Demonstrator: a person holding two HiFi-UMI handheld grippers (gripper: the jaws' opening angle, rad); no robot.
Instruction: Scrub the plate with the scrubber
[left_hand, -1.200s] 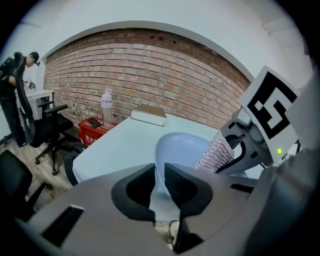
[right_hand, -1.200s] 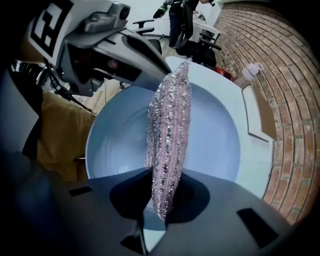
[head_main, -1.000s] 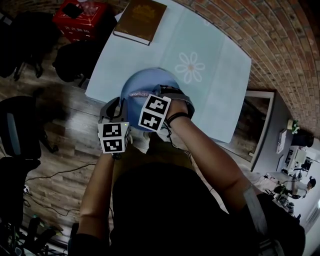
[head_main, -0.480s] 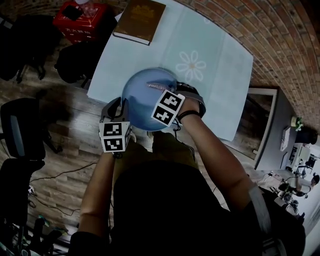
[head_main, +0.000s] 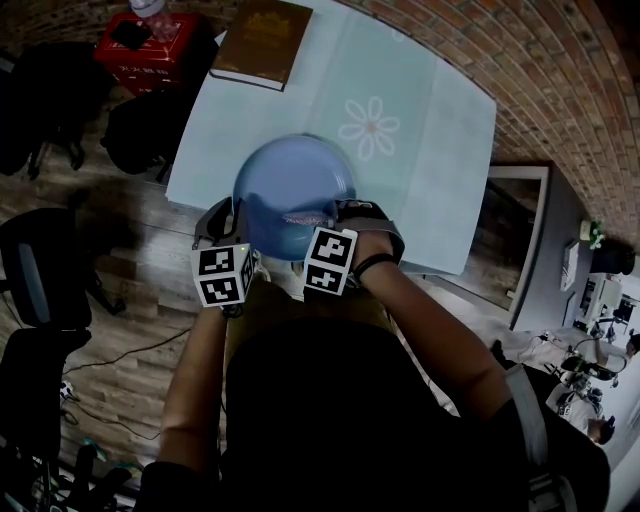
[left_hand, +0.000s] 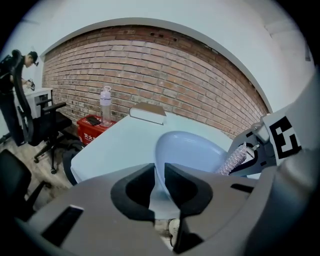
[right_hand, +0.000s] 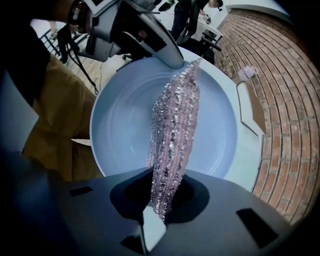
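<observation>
Red box (left_hand: 90, 133): white Chinese chars, too small to read. No other legible txt.

smooth glossy plate (right_hand: 120, 125) – glittery, rough scrubber (right_hand: 172, 130) – matt brick wall (left_hand: 165, 75).

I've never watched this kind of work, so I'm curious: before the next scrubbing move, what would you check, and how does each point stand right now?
1. Left gripper clamped on the plate rim: ok.
2. Right gripper clamped on the scrubber: ok.
3. Scrubber lying across the plate's inside: ok.
4. Scrubber actually pressing on the plate: cannot tell.
5. Book well away from the plate: ok.
</observation>
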